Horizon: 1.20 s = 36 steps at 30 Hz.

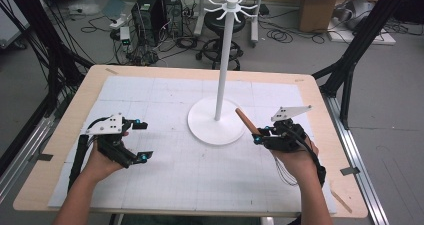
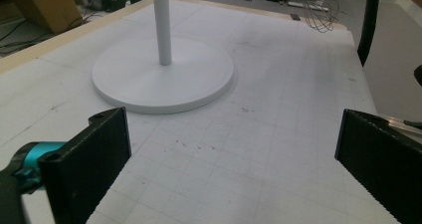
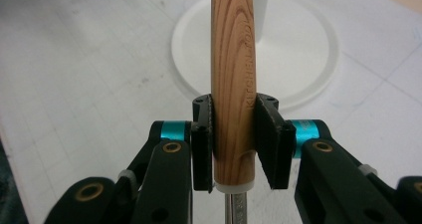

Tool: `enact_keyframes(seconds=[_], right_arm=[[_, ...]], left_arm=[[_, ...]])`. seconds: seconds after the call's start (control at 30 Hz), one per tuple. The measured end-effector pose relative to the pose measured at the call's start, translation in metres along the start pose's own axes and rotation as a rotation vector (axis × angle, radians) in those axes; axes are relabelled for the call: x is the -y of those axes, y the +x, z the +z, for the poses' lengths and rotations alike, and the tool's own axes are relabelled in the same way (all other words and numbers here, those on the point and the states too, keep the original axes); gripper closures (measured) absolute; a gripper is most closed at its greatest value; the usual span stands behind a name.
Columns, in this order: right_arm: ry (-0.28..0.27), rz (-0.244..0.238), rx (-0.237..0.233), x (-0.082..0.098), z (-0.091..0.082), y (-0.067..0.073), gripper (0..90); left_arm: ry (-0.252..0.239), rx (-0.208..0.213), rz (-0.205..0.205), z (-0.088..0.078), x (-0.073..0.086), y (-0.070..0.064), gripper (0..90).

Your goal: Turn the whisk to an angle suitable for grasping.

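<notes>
Fingers (image 3: 272,149) of right gripper (image 1: 256,133) clenched on wooden handle (image 3: 233,74), long axis slanting up toward white stand (image 1: 226,60) just beside; left gripper (image 1: 141,141) released, well apart over table (image 1: 90,92).

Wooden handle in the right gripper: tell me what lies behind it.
Behind the brown wooden handle clamped in the right gripper lies the white round stand base on the gridded white mat. The handle covers the foot of the pole.
</notes>
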State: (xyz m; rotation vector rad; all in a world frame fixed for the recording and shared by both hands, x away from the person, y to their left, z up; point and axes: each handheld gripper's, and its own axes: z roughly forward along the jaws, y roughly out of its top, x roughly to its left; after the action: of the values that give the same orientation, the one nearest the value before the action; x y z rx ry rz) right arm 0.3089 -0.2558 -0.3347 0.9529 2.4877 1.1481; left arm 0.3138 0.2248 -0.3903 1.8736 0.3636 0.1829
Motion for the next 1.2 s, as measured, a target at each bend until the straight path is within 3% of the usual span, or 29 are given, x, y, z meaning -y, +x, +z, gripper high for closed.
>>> enact_keyframes(seconds=[0.13, 0.37, 0.83, 1.2], right_arm=[[-0.061, -0.005, -0.027, -0.005, -0.006, 0.000, 70.7], [-0.123, -0.011, -0.032, -0.010, -0.011, -0.003, 70.6], [-0.175, -0.033, -0.022, -0.028, -0.016, -0.004, 70.6], [-0.200, -0.022, -0.013, -0.029, -0.019, -0.006, 70.6]], left_arm=[[0.001, -0.002, 0.009, -0.001, -0.001, -0.001, 1.6], [-0.009, -0.001, 0.013, -0.002, -0.004, -0.001, 1.6], [-0.026, -0.002, 0.007, -0.005, -0.005, 0.000, 1.6], [-0.024, -0.005, 0.016, -0.007, -0.006, -0.001, 1.6]])
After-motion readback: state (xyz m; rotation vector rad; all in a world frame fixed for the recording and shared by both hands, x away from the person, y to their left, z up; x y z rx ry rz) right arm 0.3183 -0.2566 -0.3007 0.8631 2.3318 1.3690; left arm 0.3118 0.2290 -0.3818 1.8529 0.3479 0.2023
